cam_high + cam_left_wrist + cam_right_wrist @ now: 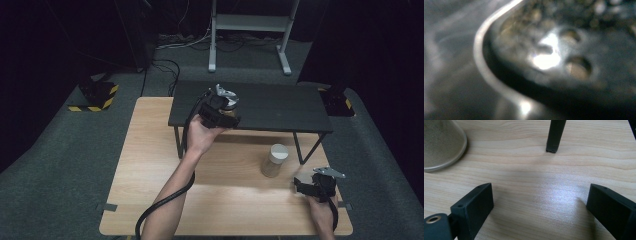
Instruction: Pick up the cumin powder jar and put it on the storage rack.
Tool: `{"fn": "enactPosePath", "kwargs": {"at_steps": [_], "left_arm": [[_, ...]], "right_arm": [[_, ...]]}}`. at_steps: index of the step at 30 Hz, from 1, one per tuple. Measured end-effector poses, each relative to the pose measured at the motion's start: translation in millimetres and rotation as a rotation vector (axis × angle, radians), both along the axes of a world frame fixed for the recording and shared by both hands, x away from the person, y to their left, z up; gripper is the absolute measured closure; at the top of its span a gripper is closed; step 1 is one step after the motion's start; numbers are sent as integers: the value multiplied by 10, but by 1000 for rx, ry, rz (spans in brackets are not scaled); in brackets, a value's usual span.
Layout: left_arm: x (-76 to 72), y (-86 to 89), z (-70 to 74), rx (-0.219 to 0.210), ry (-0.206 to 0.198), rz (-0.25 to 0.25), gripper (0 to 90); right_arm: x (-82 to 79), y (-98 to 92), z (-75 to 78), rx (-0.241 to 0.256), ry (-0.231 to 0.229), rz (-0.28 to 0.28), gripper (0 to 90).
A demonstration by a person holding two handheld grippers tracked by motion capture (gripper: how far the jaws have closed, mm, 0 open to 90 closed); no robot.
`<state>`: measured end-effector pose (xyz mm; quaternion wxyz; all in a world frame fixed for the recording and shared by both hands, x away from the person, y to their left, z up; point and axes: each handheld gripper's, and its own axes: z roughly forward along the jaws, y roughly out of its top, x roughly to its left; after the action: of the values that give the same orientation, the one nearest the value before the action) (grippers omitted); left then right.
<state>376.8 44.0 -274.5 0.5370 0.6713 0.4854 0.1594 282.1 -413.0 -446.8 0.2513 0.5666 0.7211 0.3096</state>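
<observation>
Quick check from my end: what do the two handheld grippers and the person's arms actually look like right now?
Both grippers are black and blocky. The left gripper and the right gripper each carry a grey three-cornered plate on top. A thick black cable trails from the left one along the forearm; a thinner one runs from the right. The right one's jaws are flat black blocks with small holes. Forearms are bare, no sleeves in view.

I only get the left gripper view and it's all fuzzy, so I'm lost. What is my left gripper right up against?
Observer: In the high view, the left gripper is at a jar on the black shelf.
Operator: Is there another jar?
Observer: Yes, a white-lidded jar stands on the wooden table, in front of the shelf.
Operator: And my other gripper?
Observer: The right gripper has its jaws wide apart with nothing between them.
</observation>
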Motion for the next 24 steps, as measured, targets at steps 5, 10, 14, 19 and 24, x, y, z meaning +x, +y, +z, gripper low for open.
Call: {"fn": "enactPosePath", "kwargs": {"at_steps": [5,10,14,19,24], "left_arm": [[71,-11,-28,-12,-9,6,313],[149,-12,-51,-25,-15,10,313],[195,-33,-87,-44,-26,24,313],[418,242,312,348,-5,-199,313],[413,248,297,343,-10,-199,312]], "right_arm": [[-1,-1,0,0,0,2,67],[-1,-1,0,0,0,2,67],[-1,-1,0,0,0,1,67],[-2,0,0,0,-1,1,68],[-2,0,0,0,-1,1,67]]}}
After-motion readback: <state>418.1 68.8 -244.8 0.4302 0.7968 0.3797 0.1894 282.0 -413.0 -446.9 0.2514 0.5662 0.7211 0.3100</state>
